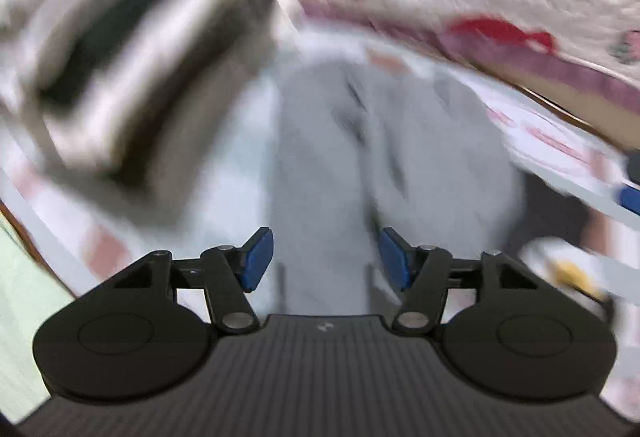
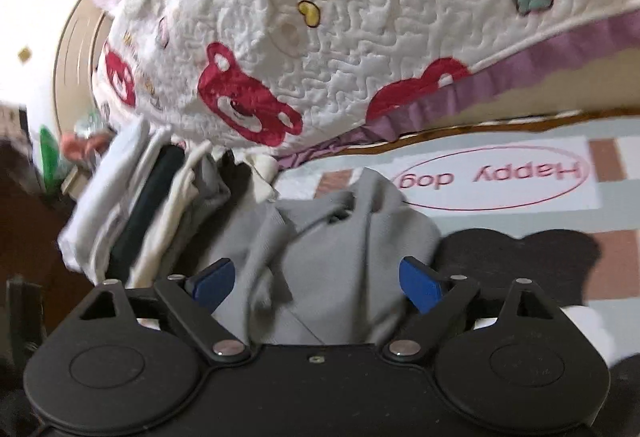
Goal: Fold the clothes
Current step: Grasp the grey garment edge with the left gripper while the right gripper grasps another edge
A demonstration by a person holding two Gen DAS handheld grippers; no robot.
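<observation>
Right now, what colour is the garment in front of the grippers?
Plain grey garment; clearest in the right wrist view, blurred in the left.

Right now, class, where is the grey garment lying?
In the right wrist view the grey garment lies crumpled on the printed sheet, just ahead of the right gripper, with the stack of folded clothes at its left and the quilt behind.

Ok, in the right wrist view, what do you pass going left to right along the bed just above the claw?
Stack of folded clothes → crumpled grey garment → dark shadow on the sheet → pink check of the bed sheet.
</observation>
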